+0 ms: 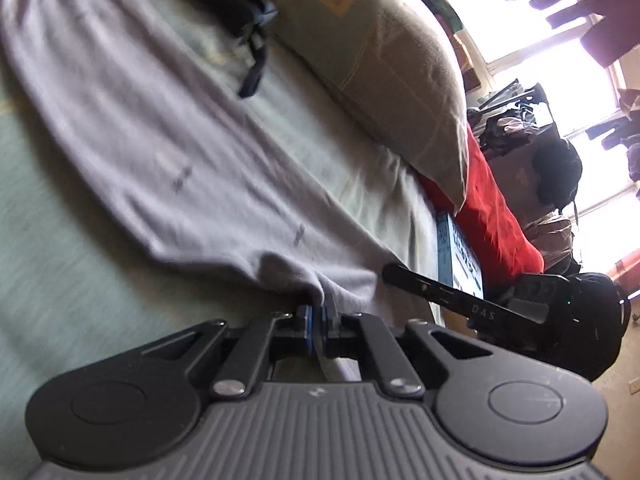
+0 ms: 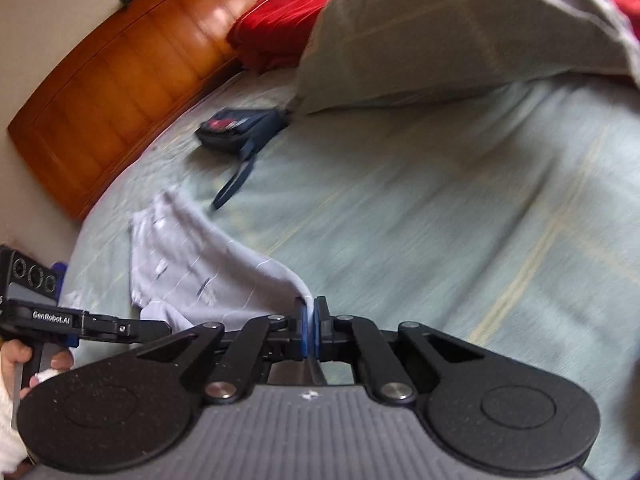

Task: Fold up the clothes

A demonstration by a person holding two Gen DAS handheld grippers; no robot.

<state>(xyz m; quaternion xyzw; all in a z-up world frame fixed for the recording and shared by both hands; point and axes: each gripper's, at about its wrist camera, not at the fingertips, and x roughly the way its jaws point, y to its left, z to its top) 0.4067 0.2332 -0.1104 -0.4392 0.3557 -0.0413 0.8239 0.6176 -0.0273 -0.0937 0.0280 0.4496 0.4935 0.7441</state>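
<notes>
A pale lilac garment [image 1: 160,128] with small dark marks lies stretched along the light green bedsheet [image 1: 48,240]. My left gripper [image 1: 319,310] is shut on a pinched fold at the garment's near edge. In the right wrist view the same lilac garment [image 2: 192,264] rises from the bed to my right gripper [image 2: 311,312], which is shut on its corner. The left gripper's body [image 2: 52,316] shows at the lower left there, held by a hand [image 2: 24,360]. The right gripper's finger [image 1: 440,292] reaches in at the right of the left wrist view.
A large grey-green pillow [image 1: 380,60] lies at the bed's far side over a red blanket [image 1: 496,208]. A dark blue pouch with a strap [image 2: 236,128] rests on the sheet near the wooden headboard [image 2: 120,72]. Cluttered furniture and bright windows [image 1: 540,64] stand beyond the bed.
</notes>
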